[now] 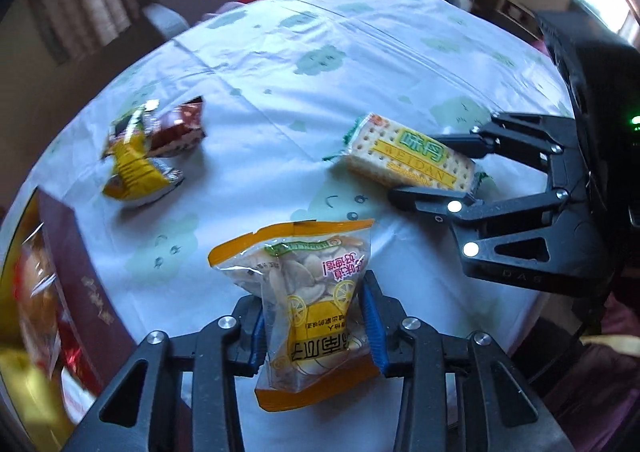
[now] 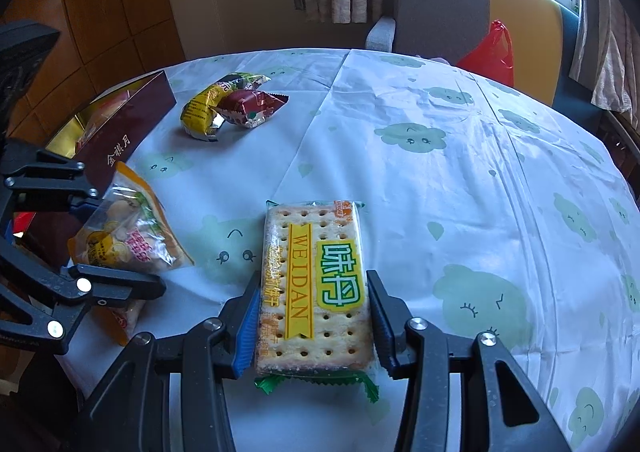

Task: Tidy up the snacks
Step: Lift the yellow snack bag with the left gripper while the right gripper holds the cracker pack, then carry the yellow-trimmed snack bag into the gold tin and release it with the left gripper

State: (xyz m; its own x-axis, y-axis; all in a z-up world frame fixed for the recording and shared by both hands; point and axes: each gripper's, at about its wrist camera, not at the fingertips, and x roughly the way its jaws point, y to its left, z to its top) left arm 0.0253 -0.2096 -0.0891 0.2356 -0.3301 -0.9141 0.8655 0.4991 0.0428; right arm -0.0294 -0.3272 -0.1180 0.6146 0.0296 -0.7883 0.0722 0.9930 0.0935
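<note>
A clear and orange seed bag (image 1: 316, 260) stands between the blue pads of my left gripper (image 1: 314, 304), which is shut on its middle. A Weidan cracker pack (image 2: 316, 244) lies flat on the cloud-print tablecloth (image 2: 440, 172), and my right gripper (image 2: 314, 280) is shut on its long sides. The right wrist view shows the left gripper (image 2: 124, 228) at the left edge with the seed bag (image 2: 132, 240). In the left wrist view, the right gripper (image 1: 416, 168) holds the cracker pack (image 1: 400, 148) at the right.
A yellow packet (image 1: 132, 168) and a red-brown packet (image 1: 180, 128) lie together at the far left of the table. A dark maroon box (image 2: 128, 128) holding snacks sits at the left edge. A grey chair (image 2: 436, 0) and a red plastic bag (image 2: 492, 52) are beyond the table.
</note>
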